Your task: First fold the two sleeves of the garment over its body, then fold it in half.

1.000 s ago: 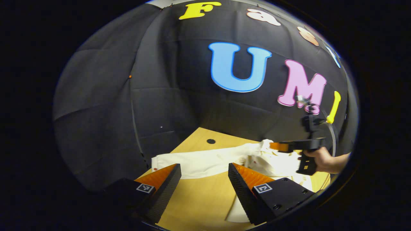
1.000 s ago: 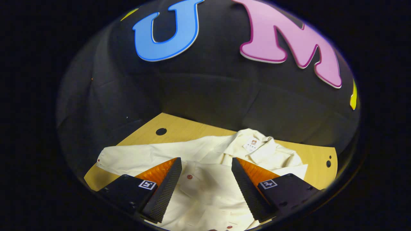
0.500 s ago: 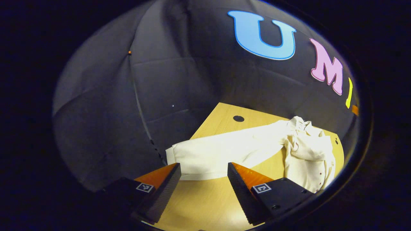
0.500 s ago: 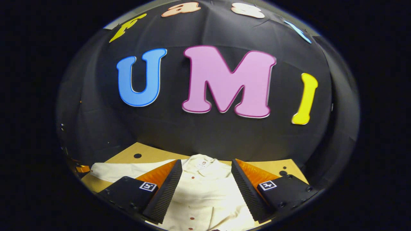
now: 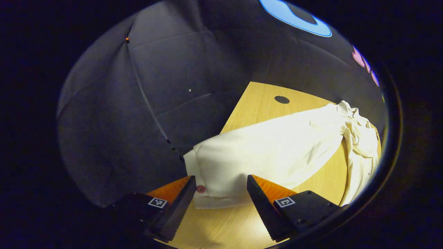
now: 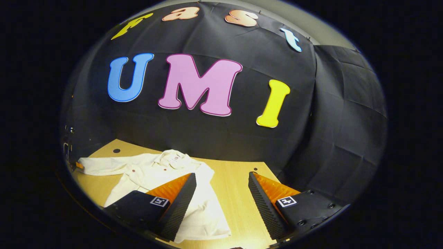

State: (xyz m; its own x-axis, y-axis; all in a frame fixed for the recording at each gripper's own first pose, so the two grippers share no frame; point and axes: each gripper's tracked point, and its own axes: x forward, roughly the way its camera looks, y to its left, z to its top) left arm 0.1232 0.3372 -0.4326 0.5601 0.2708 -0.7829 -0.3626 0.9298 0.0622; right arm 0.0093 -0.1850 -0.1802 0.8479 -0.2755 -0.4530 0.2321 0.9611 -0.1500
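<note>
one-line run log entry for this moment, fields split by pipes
stage: first sleeve fold not done | left tongs: open at sleeve cuff | right tongs: open, beside shirt | table

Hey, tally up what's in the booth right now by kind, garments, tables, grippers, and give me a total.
Garments: 1, the cream shirt.
Tables: 1, the wooden table.
Grippers: 2, the left gripper and the right gripper, both open.
Total: 4.

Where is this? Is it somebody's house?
Probably not a house: it looks like a recording booth, with black cloth walls around a bare light wooden table holding one cream button-up shirt.
</note>
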